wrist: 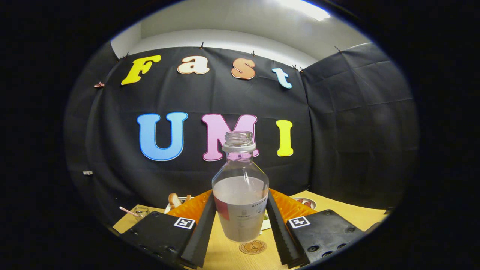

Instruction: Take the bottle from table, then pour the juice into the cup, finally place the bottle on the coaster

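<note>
Tool (240, 225) clenched on the uncapped bottle (240, 195), both fingers (204, 228) pressing its sides. Held upright, roughly half full of pale juice, just above the counter (225, 255). Round coaster (252, 246) lying directly beneath, slightly nearer.

Hand-held gripper (240, 225) level, fingers pointing forward.
Its two fingers (204, 228) reach ahead and angle inward, one on each side of an upright bottle (240, 202), both pressing against its lower body and holding it just above the surface (225, 255).
</note>
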Demonstrator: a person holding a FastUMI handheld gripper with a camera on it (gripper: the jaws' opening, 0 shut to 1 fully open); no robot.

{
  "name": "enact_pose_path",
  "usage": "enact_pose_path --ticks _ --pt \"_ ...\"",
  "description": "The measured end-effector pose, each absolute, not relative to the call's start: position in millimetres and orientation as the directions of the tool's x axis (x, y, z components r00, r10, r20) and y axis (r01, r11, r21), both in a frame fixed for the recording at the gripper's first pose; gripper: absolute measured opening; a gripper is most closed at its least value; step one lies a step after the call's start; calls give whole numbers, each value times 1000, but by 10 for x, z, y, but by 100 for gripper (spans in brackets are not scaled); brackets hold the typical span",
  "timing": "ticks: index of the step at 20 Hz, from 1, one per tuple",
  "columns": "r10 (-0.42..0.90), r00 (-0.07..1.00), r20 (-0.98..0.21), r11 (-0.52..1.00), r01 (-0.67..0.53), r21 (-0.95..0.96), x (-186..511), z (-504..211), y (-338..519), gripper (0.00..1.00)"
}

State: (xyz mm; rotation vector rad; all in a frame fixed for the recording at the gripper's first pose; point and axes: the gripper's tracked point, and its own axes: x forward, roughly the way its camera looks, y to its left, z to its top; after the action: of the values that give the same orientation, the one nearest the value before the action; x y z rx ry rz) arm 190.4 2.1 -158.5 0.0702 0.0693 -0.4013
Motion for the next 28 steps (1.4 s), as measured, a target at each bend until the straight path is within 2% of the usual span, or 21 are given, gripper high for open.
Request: enact_pose_path --ticks 9,15,20,28 --pt "-499 849 -173 867 491 -88 2301 -2788 -103 75" --pt "-509 822 -256 857 510 -68 2465 -3515 -156 75" --pt "-546 792 -273 831 554 -52 2473 -3788 -284 75" --pt "-534 791 -297 836 547 -47 2535 -3977 -293 76"
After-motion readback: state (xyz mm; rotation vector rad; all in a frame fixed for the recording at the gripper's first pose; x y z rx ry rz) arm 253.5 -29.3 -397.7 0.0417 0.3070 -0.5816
